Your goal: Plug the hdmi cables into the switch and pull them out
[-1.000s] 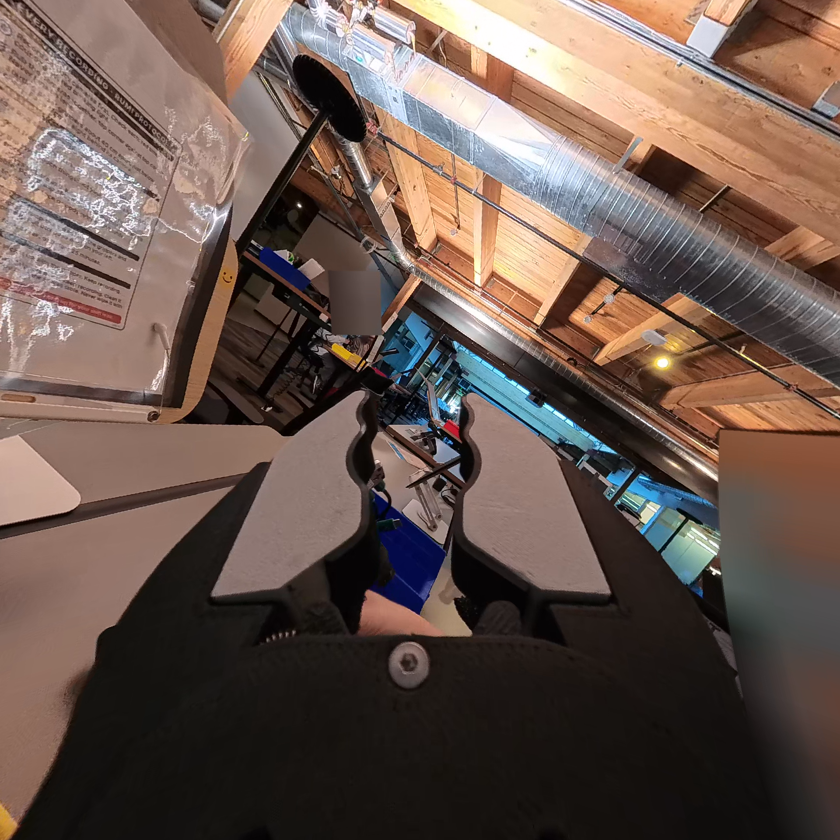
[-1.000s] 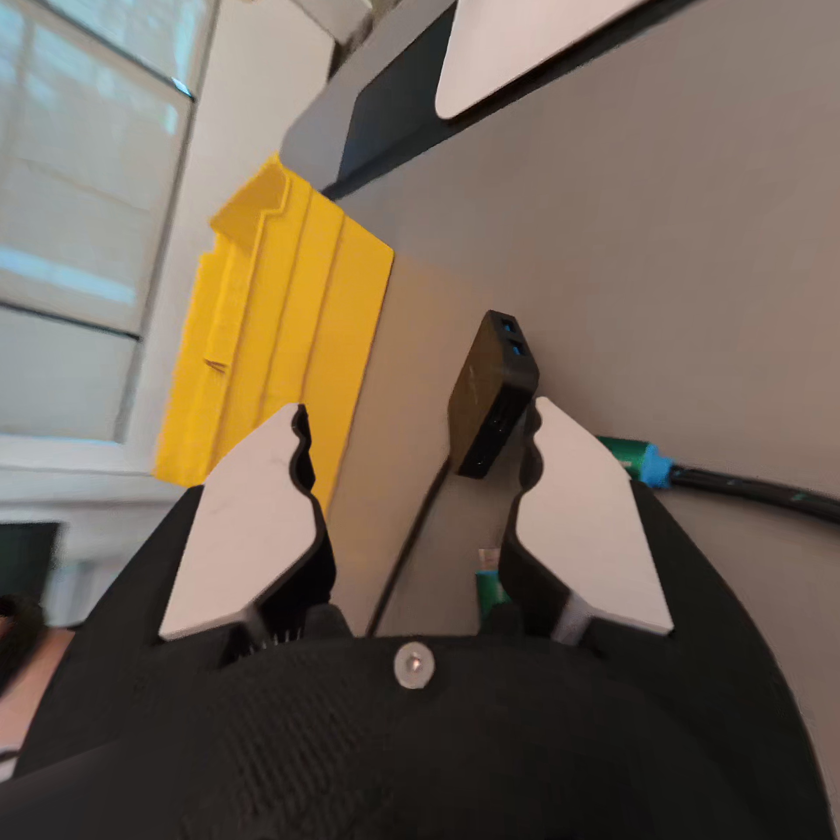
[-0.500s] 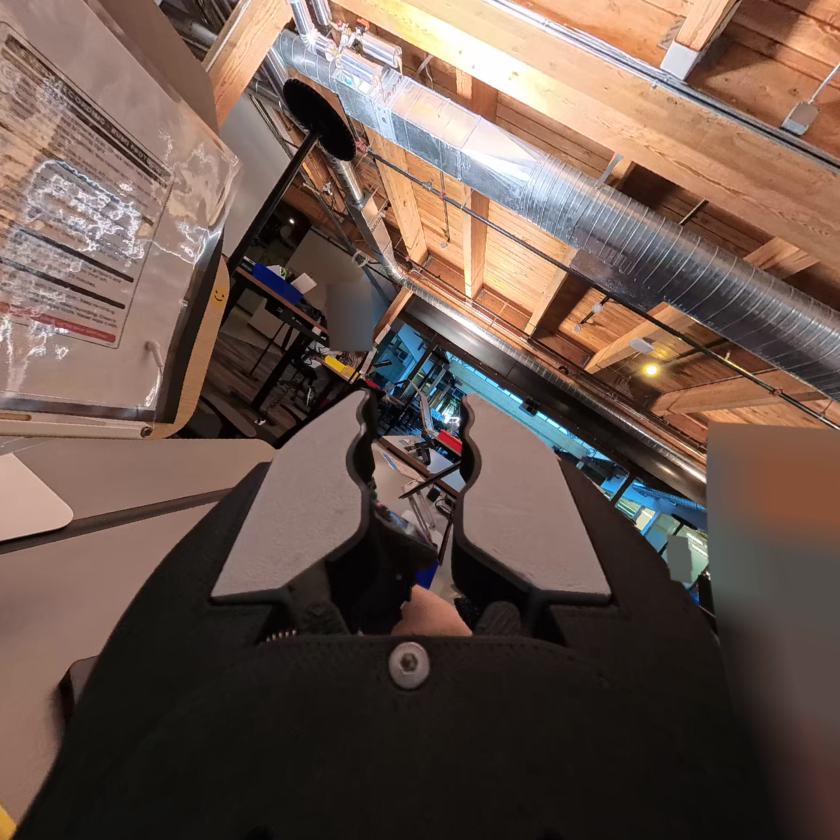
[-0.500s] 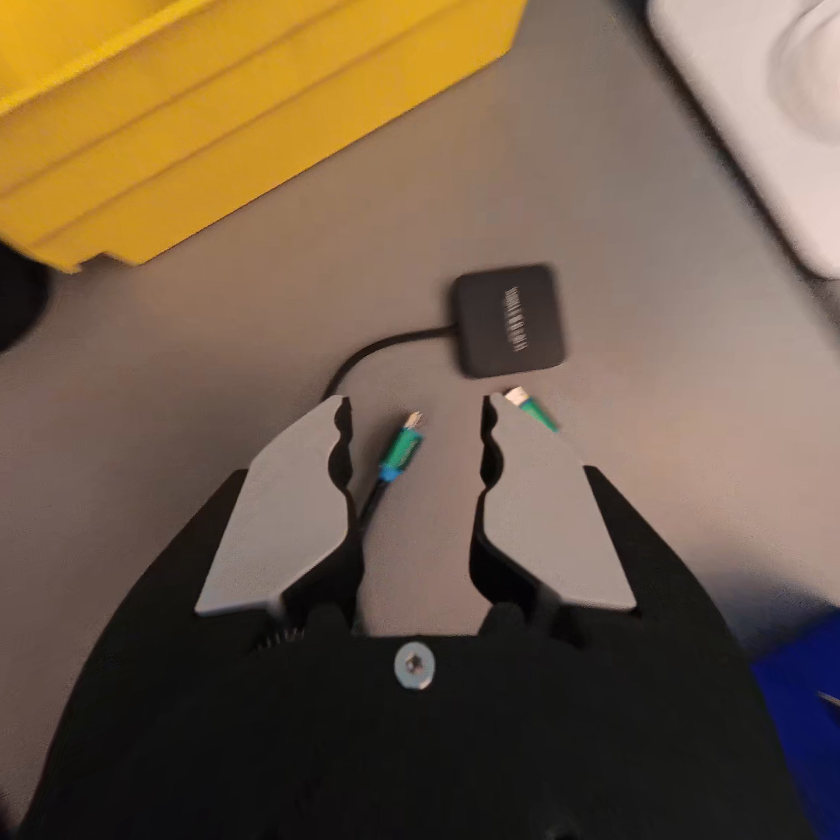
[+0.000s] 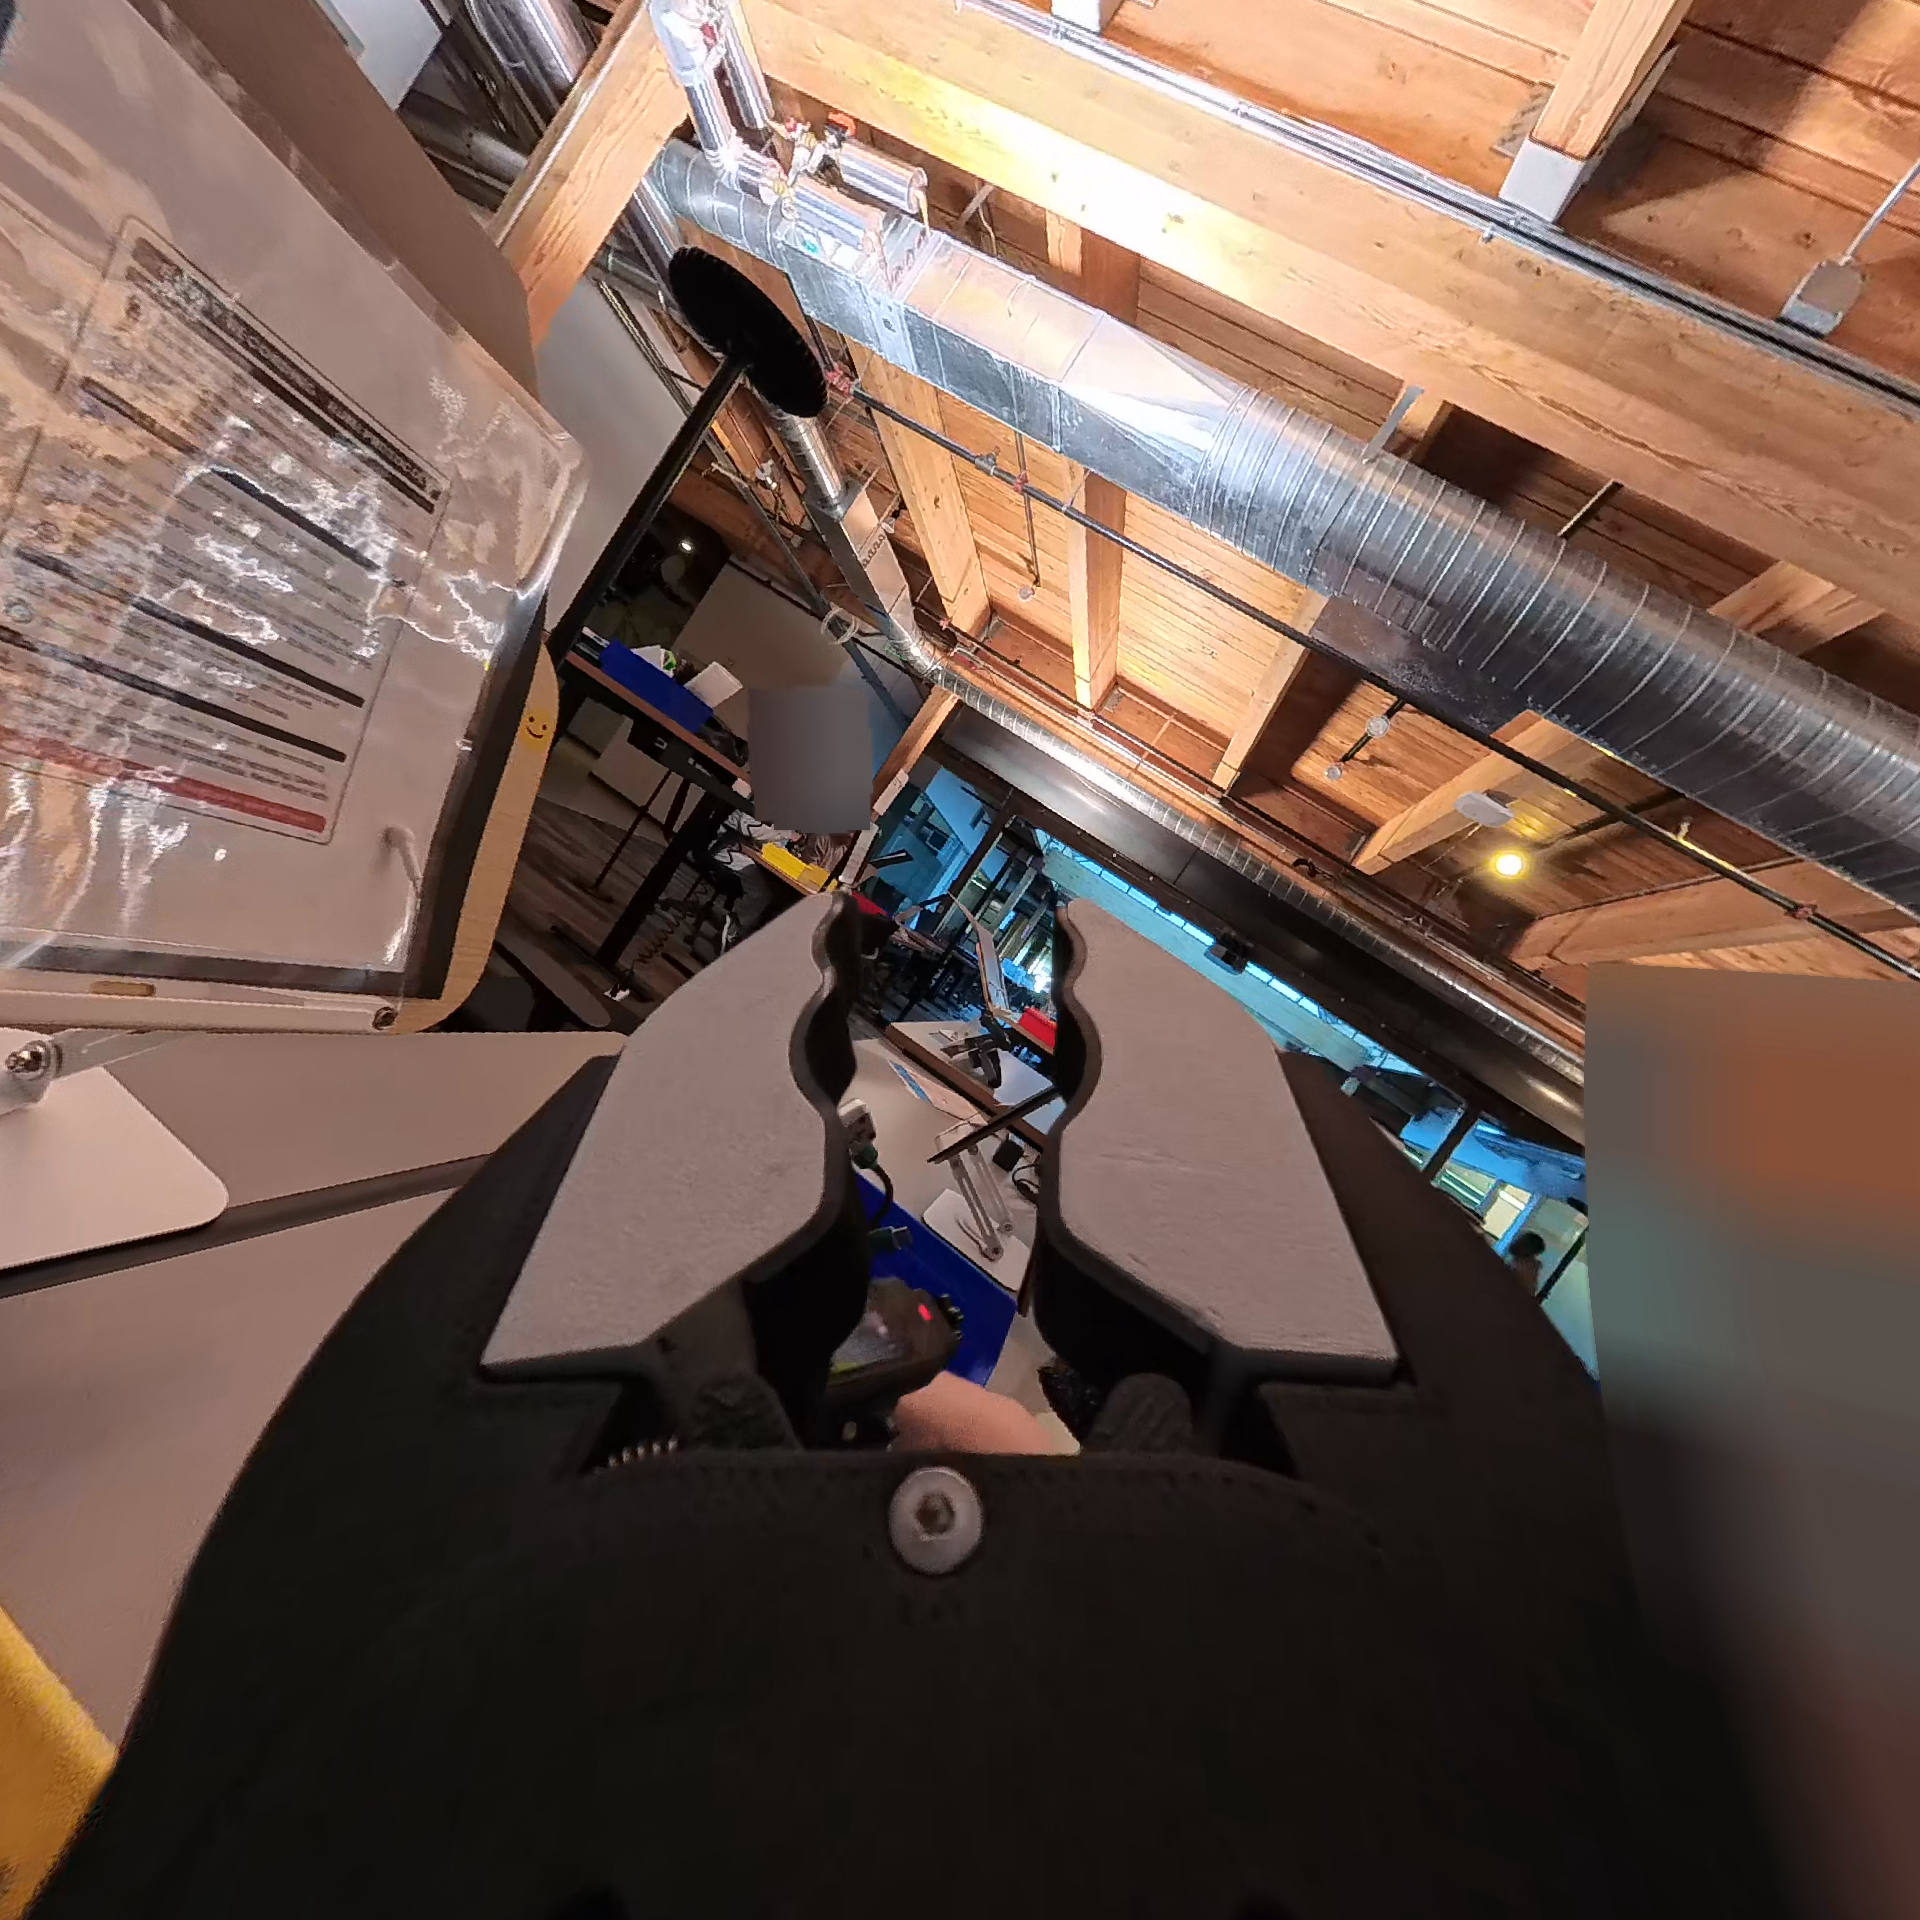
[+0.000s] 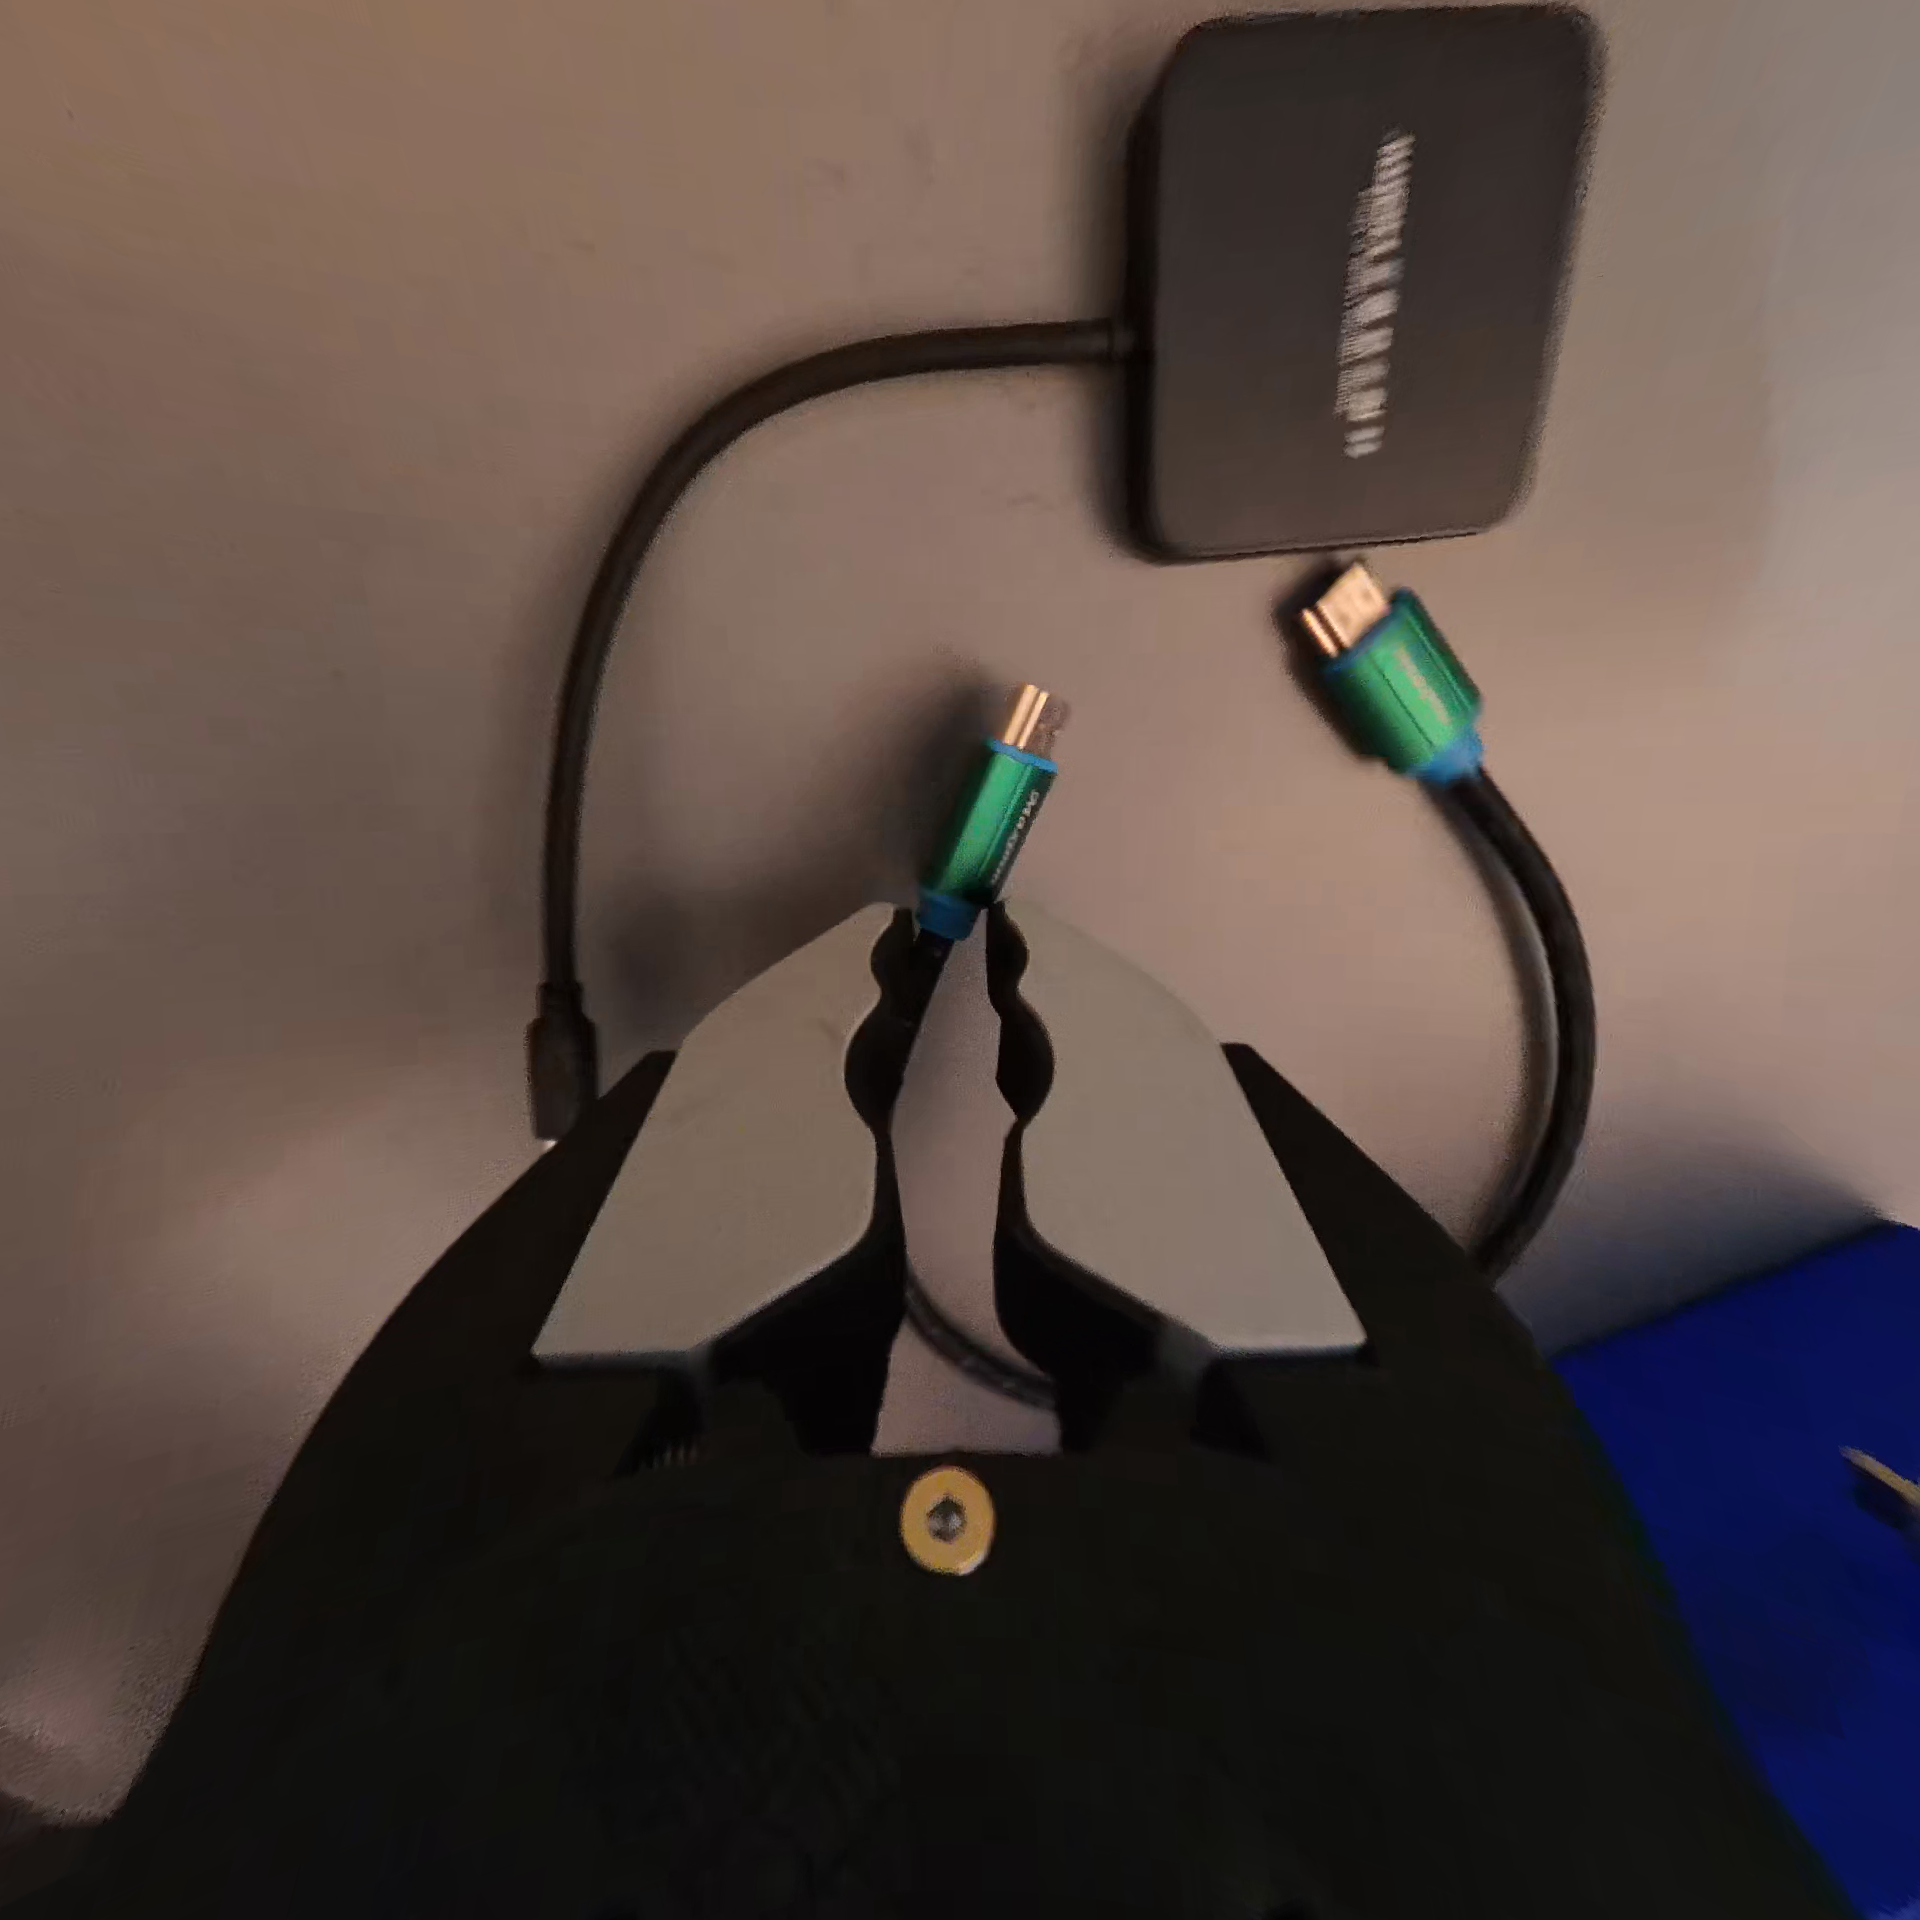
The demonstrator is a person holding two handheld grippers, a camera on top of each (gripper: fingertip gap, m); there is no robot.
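In the right wrist view a black HDMI switch [image 6: 1351, 281] lies flat on the grey table, its own black lead [image 6: 623, 582] curving off to the left. Two green HDMI plugs lie unplugged below it. My right gripper [image 6: 948, 920] is shut on the left plug's [image 6: 1013, 805] blue collar, with the plug pointing up towards the switch. The right plug [image 6: 1392, 691] lies just under the switch's near edge, and its cable [image 6: 1548, 997] loops down. My left gripper [image 5: 951, 935] is open, empty and points up at the ceiling, away from the cables.
A blue bin [image 6: 1714, 1455] sits at the lower right in the right wrist view. In the left wrist view a plastic-covered sign board [image 5: 260, 675] on a white base [image 5: 94, 1174] stands at the left on the grey table [image 5: 260, 1351]. A yellow bin corner [image 5: 42, 1745] shows at the bottom left. My hands' fingertips stand some 40 cm from each other.
My right gripper has dropped close to the table and narrowed its jaws onto the left plug's collar. My left gripper has hardly moved and stays open.
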